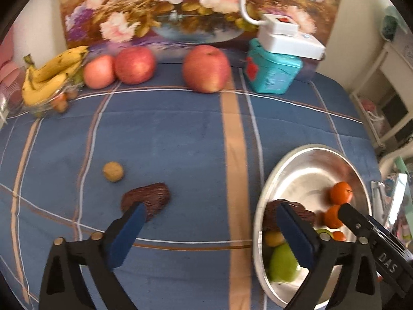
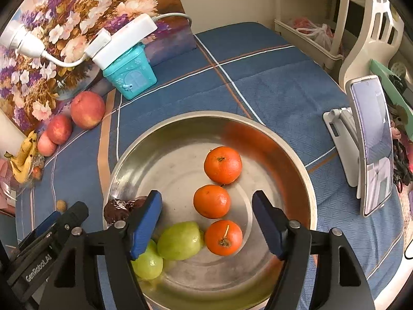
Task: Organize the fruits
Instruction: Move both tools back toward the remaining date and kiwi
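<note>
A steel bowl (image 2: 180, 126) on the blue checked cloth holds three oranges (image 2: 222, 164), two green fruits (image 2: 180, 240) and a dark wrinkled date (image 2: 117, 209) at its left rim. My right gripper (image 2: 206, 204) is open and empty above the bowl. My left gripper (image 1: 211, 214) is open and empty over the cloth left of the bowl (image 1: 273, 178). A second dark date (image 1: 149, 197) lies by its left fingertip. A small tan walnut (image 1: 113, 171) lies farther left. Three apples (image 1: 206, 68) and bananas (image 1: 49, 75) sit at the back.
A teal house-shaped tin (image 1: 271, 72) with a white power strip (image 1: 289, 37) on it stands at the back by a floral painting. A phone on a white stand (image 2: 371, 144) stands right of the bowl. A glass dish (image 1: 44, 103) holds the bananas.
</note>
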Tool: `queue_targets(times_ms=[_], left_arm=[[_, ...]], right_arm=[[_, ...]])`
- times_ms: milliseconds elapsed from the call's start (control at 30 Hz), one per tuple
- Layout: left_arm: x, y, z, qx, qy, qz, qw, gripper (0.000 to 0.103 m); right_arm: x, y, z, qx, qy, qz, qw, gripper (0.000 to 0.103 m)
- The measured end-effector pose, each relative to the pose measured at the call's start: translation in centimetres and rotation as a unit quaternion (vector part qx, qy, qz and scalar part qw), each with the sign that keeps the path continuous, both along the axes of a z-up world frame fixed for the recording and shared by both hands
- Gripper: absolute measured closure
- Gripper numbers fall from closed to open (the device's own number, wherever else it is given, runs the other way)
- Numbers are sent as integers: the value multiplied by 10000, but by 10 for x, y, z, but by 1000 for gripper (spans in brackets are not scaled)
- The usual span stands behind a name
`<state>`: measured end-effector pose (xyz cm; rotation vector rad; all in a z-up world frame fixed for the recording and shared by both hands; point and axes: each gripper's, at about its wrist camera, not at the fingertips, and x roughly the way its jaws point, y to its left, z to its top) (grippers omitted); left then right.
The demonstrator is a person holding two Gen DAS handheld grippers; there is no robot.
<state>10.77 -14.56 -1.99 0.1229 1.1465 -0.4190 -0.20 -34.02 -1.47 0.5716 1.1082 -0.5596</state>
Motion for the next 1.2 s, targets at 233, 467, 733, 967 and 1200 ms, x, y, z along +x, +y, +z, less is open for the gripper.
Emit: queue_targets(times_ms=[233, 467, 733, 967, 1200], left_arm=[[7, 17, 0, 175, -91, 260, 9995, 0], [10, 33, -4, 210, -49, 425, 9989, 0], [23, 66, -2, 367, -58, 685, 9970, 0], [36, 111, 4, 788, -326, 1197, 9891, 0], [44, 148, 15, 755, -399, 1637, 9828, 0]], right_arm=[[6, 11, 1, -173, 25, 196, 9997, 18], [12, 23, 0, -226, 64, 350, 9991, 17], [21, 38, 0, -258, 74, 549, 9981, 17], [33, 57, 0, -265, 113, 900, 9955, 17], [46, 84, 7, -379, 57, 1247, 9915, 17]])
